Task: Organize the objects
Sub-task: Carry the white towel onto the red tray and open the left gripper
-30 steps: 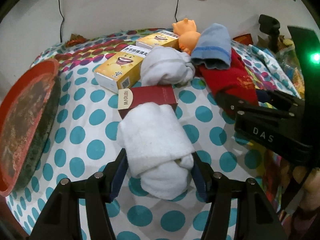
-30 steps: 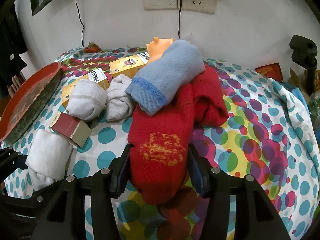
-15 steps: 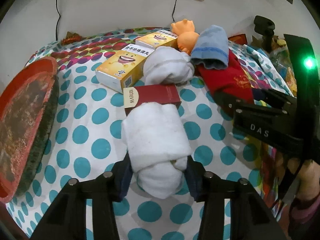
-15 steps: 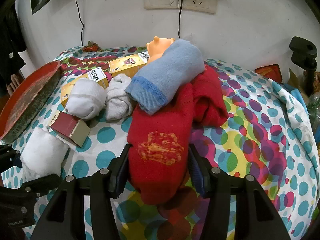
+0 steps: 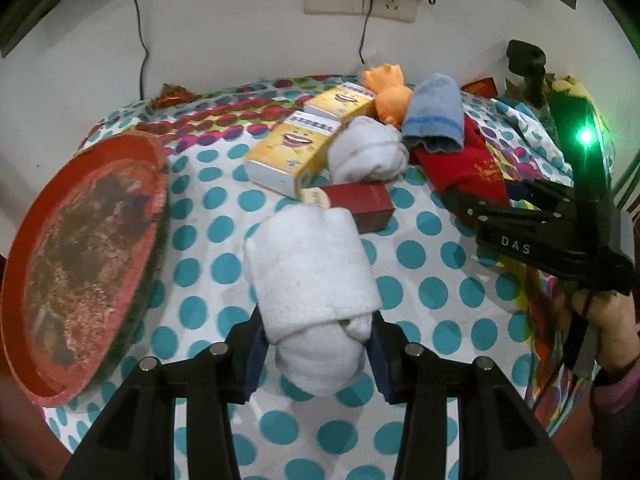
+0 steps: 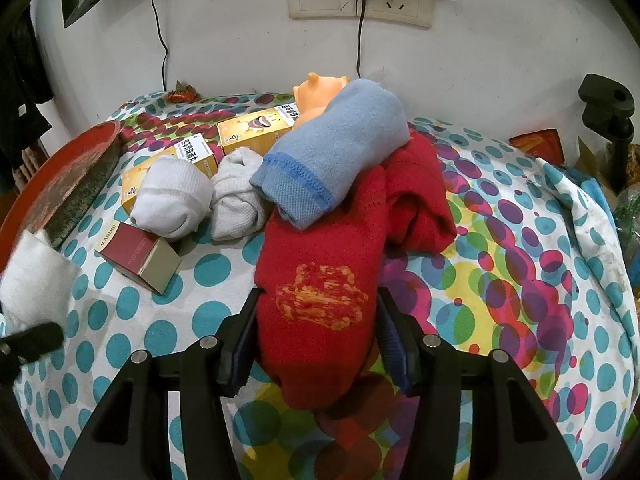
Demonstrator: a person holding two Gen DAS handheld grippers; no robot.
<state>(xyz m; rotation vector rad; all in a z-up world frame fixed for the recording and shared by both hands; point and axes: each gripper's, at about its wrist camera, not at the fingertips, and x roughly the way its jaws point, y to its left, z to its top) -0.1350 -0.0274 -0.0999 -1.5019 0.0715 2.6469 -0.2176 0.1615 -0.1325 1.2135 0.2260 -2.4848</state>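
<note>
On a polka-dot desk [image 6: 520, 208], the left tongs [image 5: 316, 346] clamp one white rolled sock [image 5: 312, 276] at 6 o'clock; the right tongs [image 6: 316, 340] grip one red sock [image 6: 320, 280]. Two more white rolls [image 6: 172, 196], one blue sock [image 6: 336, 152], two yellow boxes [image 5: 288, 152] and one maroon box [image 5: 360, 204] crowd 12 o'clock.

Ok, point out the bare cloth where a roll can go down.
Free: the teal-dotted cloth between the round red tray and the maroon carton; also right of the red knitted sock. Crowded: the yellow boxes and white sock bundles behind.
</note>
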